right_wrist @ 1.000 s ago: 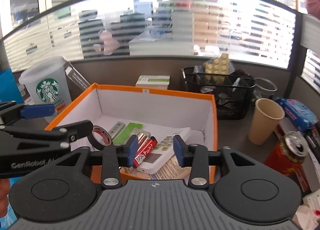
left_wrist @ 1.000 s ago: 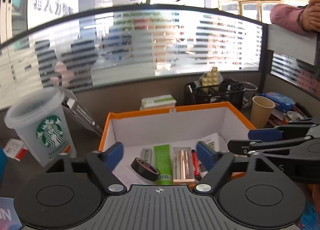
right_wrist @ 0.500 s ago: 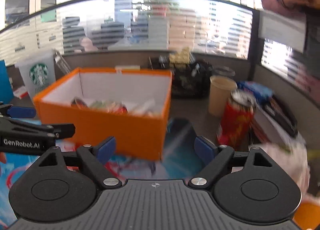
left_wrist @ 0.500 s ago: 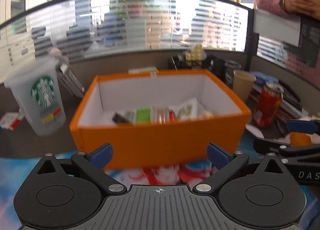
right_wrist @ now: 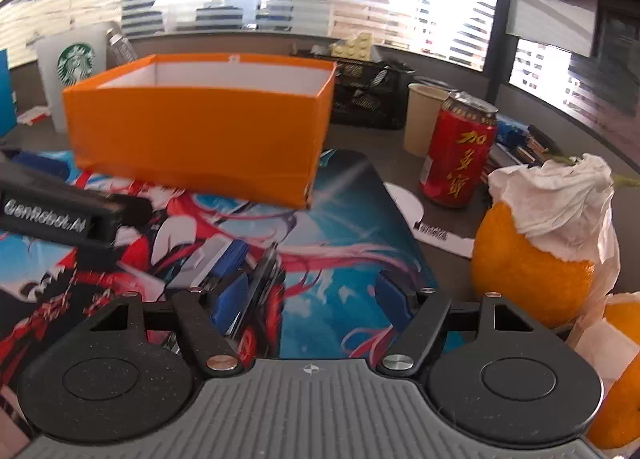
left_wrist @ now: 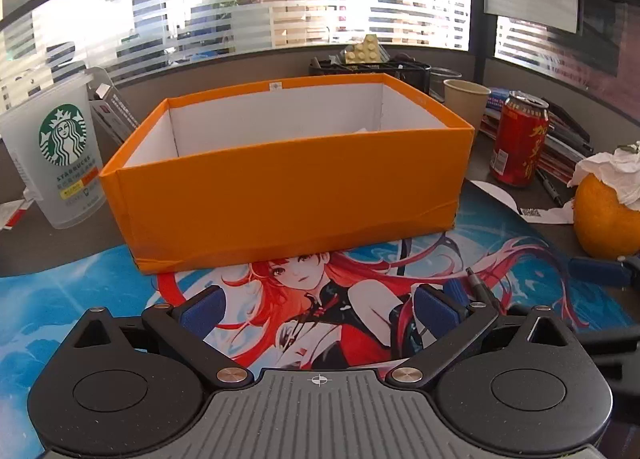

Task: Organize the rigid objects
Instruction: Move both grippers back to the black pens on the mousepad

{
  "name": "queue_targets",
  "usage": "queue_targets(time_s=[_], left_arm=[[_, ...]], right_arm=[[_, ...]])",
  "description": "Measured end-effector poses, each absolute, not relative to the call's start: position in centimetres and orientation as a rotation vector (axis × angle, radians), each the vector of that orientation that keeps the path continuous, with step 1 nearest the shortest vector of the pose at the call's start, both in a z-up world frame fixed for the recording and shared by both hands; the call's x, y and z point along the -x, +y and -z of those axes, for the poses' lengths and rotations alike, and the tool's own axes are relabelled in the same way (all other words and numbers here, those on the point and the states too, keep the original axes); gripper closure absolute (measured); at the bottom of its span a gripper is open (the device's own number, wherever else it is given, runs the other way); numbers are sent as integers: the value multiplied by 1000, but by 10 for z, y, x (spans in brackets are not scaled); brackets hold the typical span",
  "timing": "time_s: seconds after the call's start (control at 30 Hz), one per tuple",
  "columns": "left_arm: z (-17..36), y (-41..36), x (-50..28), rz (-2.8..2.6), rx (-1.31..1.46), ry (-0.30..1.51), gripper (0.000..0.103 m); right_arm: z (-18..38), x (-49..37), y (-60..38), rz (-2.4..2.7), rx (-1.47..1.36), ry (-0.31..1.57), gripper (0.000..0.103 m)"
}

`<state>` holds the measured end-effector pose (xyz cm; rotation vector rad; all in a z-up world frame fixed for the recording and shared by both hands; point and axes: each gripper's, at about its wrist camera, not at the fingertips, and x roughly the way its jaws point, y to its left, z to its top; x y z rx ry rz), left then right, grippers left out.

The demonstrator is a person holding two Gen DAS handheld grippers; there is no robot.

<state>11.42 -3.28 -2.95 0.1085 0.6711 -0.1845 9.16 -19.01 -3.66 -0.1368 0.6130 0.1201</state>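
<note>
The left hand-held gripper (left_wrist: 319, 309) stands wide with nothing between its pads, low over the printed desk mat (left_wrist: 80, 299) on the worktop. Ahead of it sits the orange box (left_wrist: 288, 187); to its left a frosted cup (left_wrist: 60, 151) reads "STARBUCKS". The right hand-held gripper (right_wrist: 308, 297) is closing with nothing gripped; a dark pen (right_wrist: 260, 271) lies by its left pad. Ahead to its right stands a red can (right_wrist: 456, 155) with yellow Chinese characters; "GenRobot.AI" shows to its left.
</note>
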Motion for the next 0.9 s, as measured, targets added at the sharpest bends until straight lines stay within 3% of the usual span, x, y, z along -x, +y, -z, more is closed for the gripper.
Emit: queue_targets(time_s=[0.47, 0.9], left_arm=[[42, -49, -105, 222, -145, 692, 2], [55, -87, -86, 277, -192, 657, 1]], right_arm=[[51, -78, -200, -134, 132, 644, 37], [56, -61, -210, -173, 156, 585, 69]])
